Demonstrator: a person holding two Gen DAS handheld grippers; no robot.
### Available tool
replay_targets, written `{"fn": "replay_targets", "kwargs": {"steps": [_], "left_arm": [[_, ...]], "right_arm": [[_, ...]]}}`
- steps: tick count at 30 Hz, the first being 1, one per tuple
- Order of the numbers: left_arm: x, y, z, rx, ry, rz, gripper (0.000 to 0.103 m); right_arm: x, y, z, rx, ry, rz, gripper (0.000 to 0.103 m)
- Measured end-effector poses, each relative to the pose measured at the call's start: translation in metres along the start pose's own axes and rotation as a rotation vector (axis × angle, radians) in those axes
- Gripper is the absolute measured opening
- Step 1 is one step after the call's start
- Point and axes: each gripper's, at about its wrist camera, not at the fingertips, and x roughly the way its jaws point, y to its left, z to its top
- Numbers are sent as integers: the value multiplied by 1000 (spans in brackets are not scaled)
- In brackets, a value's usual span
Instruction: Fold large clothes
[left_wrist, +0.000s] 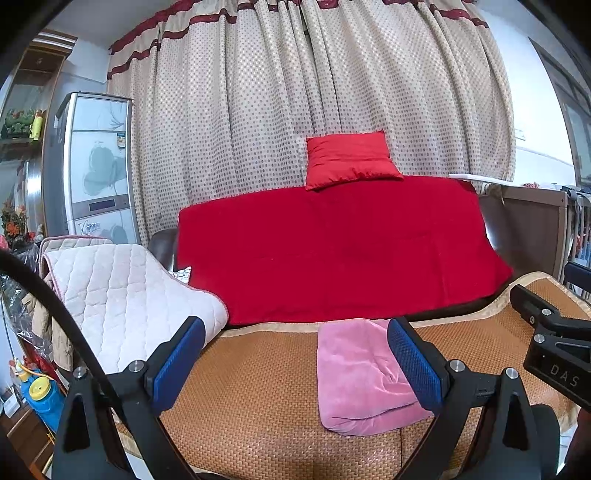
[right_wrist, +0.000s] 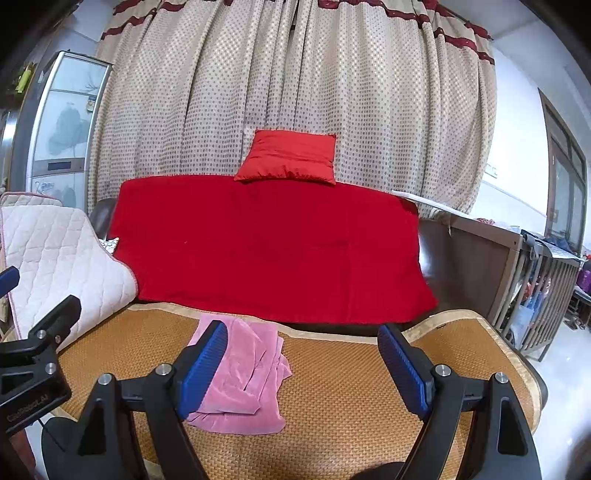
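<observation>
On the woven mat (left_wrist: 258, 387) lies the pink cloth (left_wrist: 354, 380), already folded into a small bundle. Both the left tongs (left_wrist: 295, 365) and the right tongs (right_wrist: 306, 369) are wide open and hold nothing. Folding looks nearly done; maybe only tidying is left.

pink garment (right_wrist: 243, 384), red blanket (right_wrist: 269, 247), dotted curtain (right_wrist: 295, 85)

We see a soft, velvety pink garment (left_wrist: 354, 384) on a rough woven mat (left_wrist: 258, 406), matt red cloth (left_wrist: 332, 251) behind, and our left tool (left_wrist: 295, 363) shows textured blue rubbery pads (left_wrist: 413, 362).
</observation>
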Motion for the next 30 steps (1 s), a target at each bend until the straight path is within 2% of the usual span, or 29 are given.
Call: {"fn": "replay_targets", "kwargs": {"steps": [17,30], "left_arm": [[-4,7,-1,-14,-16,-2,99],[7,18,-11,-15,3,35,99]], "right_arm": [[-1,8,2,-21,3,-9,86],[12,22,-7,-23,102,14,86]]}}
